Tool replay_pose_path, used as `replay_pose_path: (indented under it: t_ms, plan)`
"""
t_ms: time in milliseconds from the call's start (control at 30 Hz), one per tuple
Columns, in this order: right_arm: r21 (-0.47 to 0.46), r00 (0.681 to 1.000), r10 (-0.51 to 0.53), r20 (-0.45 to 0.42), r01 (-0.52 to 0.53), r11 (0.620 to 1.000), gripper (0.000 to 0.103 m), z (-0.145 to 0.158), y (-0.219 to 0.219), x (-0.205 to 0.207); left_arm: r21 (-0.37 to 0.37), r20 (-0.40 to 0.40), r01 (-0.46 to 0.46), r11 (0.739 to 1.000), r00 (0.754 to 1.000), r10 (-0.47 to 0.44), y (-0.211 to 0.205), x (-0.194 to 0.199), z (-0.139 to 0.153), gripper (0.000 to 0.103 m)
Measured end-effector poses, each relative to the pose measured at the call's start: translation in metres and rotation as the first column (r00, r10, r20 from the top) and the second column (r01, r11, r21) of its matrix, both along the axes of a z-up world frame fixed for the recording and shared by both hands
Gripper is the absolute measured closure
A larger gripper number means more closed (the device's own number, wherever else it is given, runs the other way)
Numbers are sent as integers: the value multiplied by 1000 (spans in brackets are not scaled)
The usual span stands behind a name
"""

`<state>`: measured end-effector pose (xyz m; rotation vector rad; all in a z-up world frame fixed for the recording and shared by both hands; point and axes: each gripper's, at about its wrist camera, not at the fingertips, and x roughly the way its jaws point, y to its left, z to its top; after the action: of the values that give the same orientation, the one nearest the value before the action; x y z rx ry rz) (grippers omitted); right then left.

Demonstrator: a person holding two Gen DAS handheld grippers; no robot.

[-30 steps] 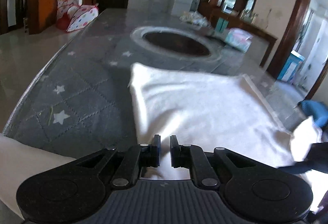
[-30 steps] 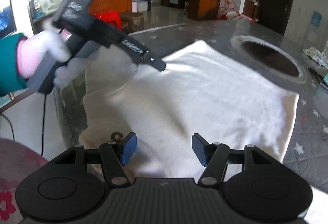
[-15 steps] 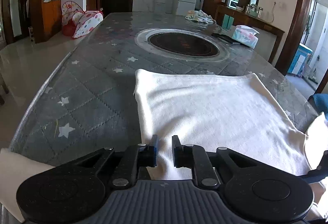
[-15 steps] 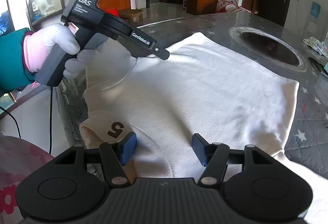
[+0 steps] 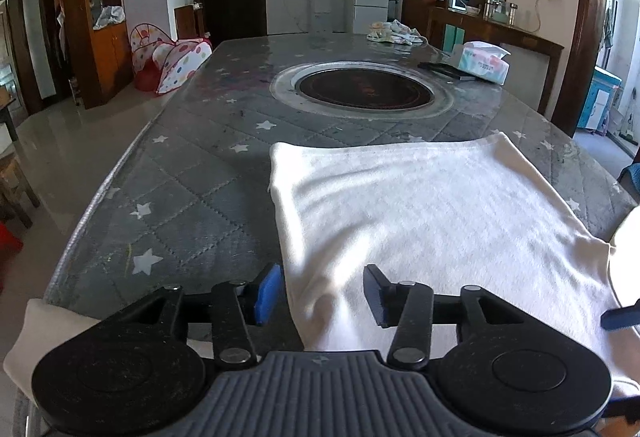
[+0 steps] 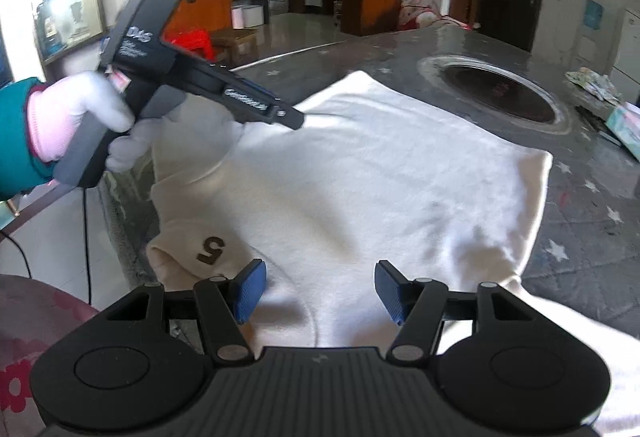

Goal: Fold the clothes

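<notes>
Two grippers hover over one white garment [image 5: 420,213] spread on the grey starred table [image 5: 192,197]. Compared with a second ago, the left gripper [image 5: 322,291] no longer has its pads nearly together: its jaws are opening, and a raised fold of the garment's near edge stands between them without either pad pressing on it. The right gripper [image 6: 316,291] has kept the same wide gap, its blue pads apart over the cloth at the bottom of its frame, gripping nothing.

In the left wrist view the garment fills the lower right, its far hem running left to right just short of the round inset [image 5: 362,89] in the table; its long axis runs from that hem toward the camera. In the right wrist view the collar end lies lower left, with a brown "5" [image 6: 210,250] printed there, and the hem points toward the upper right. A gloved hand [image 6: 84,117] at the left of that frame holds the left gripper's handle.
</notes>
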<state>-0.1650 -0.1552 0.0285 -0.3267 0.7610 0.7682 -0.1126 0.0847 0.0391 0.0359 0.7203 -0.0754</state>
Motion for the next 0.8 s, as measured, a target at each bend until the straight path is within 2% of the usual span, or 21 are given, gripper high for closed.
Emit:
replay_pose_path:
  t_ms: [433, 633, 800]
  plan:
    - [-6, 999, -42, 28, 42, 999, 43, -6, -8, -18, 97, 39, 17, 995, 999, -21, -25, -29, 2, 46]
    - [17, 995, -82, 57, 82, 997, 44, -4, -13, -30, 128, 42, 18, 992, 999, -24, -34, -46, -1, 44]
    - [-1, 995, -88, 49, 88, 996, 44, -11, -12, -35, 139, 43, 19, 990, 999, -25, -40, -58, -3, 41]
